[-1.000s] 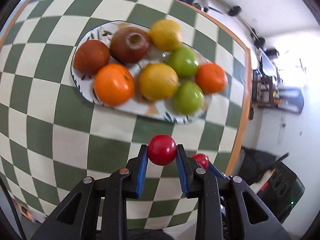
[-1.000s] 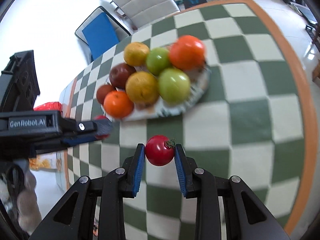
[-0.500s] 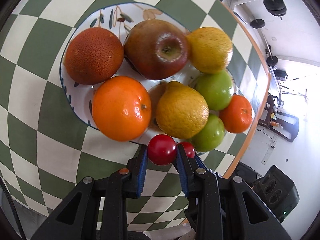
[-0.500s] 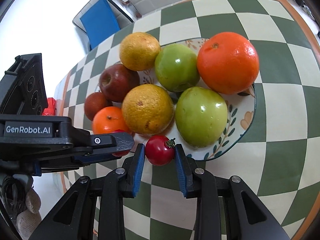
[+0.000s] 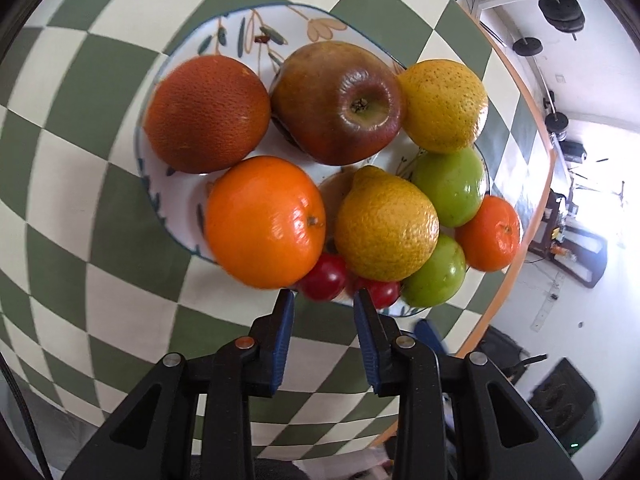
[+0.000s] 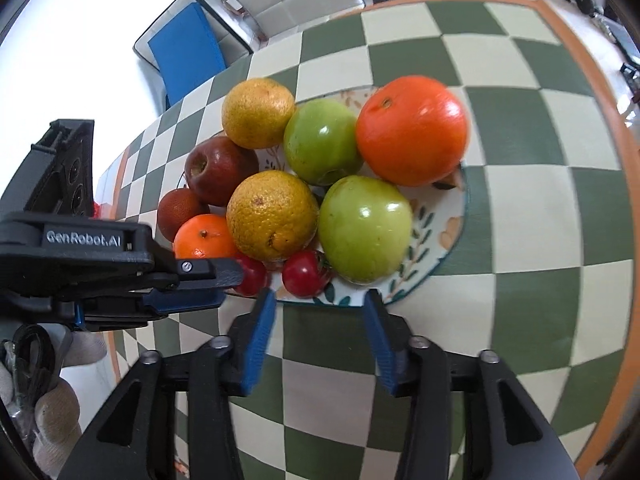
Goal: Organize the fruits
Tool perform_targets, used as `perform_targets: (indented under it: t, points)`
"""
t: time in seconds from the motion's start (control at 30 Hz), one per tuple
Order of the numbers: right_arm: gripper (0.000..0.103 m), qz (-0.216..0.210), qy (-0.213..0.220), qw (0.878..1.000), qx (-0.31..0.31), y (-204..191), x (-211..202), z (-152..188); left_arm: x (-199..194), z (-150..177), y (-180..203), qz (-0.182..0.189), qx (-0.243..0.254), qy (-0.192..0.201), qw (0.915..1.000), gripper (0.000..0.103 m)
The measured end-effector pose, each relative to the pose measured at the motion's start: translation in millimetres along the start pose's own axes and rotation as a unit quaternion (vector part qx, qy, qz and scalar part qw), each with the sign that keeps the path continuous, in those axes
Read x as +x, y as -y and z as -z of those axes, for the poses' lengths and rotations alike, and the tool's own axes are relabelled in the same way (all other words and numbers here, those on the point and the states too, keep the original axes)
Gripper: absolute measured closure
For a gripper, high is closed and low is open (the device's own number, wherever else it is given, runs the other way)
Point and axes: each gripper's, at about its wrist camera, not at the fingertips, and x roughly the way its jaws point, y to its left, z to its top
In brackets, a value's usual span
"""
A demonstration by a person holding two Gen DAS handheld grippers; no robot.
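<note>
Both cherry tomatoes lie on the near rim of the patterned plate [image 6: 448, 236], side by side. One [image 6: 306, 272] shows its green calyx and sits against the nearer green apple [image 6: 364, 228]; the other [image 6: 252, 276] is tucked under the small orange [image 6: 202, 236]. From the left wrist view the two [image 5: 324, 278] [image 5: 380, 292] sit in the gap below the orange [image 5: 264, 220] and the yellow citrus [image 5: 386, 224].

Your right gripper [image 6: 318, 300] stands spread wide, nothing between its blue pads, tips just short of the plate rim. Your left gripper [image 5: 323, 300] is parted too, pads either side of its tomato's front but seemingly clear of it; contact cannot be ruled out from this angle.

The tomatoes sit low at the edge because the plate is crowded: red apple [image 5: 336, 102], brown rough-skinned fruit [image 5: 206, 114], second yellow citrus [image 5: 442, 106], far green apple [image 6: 322, 142] and large orange [image 6: 412, 130] fill the rest. Wedged against bigger fruit, they look unlikely to roll off onto the checked tablecloth [image 6: 540, 208].

Judgement: placement looks finished. Back both tools straight out, low and level, so the pads don't nudge the tomatoes off the rim.
</note>
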Motion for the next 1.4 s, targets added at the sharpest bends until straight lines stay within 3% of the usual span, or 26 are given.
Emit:
perform_targets:
  t: [0.07,0.17,0.23,0.3,0.43,0.57,0.97,1.13,1.4]
  points:
    - [0.031,0.024,0.012,1.000,-0.009,-1.2,-13.2,0.6,-7.1,5.6,0.2,-0.021,0.016,0.010,0.9996,0.072]
    - [0.018,0.063,0.029,0.997,-0.022,-3.4,-30.0,1.2,-21.7,18.6,3.3,-0.070,0.062,0.046,0.9946,0.053]
    - [0.014,0.076,0.036,0.996,-0.028,-4.7,-37.6,1.6,-28.9,26.3,3.5,-0.103,0.087,0.070,0.9884,0.035]
    - [0.011,0.097,0.040,0.994,-0.038,-6.2,-44.9,2.6,-35.6,35.1,2.2,-0.132,0.112,0.093,0.9804,0.031]
    - [0.007,0.120,0.048,0.990,-0.049,-10.4,-54.5,4.6,-42.6,45.8,-3.6,-0.161,0.135,0.117,0.9707,0.007]
    - [0.004,0.130,0.057,0.989,-0.051,-14.6,-62.3,9.5,-55.0,56.0,-2.7,-0.185,0.157,0.156,0.9576,0.005]
    - [0.004,0.157,0.094,0.982,-0.047,-25.1,-97.8,23.3,-83.8,84.3,14.2,-0.187,0.177,0.215,0.9420,0.004]
    - [0.004,0.163,0.120,0.978,-0.050,-33.9,-129.6,37.7,-107.1,109.7,18.5,-0.187,0.189,0.252,0.9306,0.004]
    - [0.004,0.161,0.168,0.971,-0.057,-52.4,-202.0,73.8,-149.7,164.9,21.8,-0.161,0.208,0.292,0.9194,0.004]
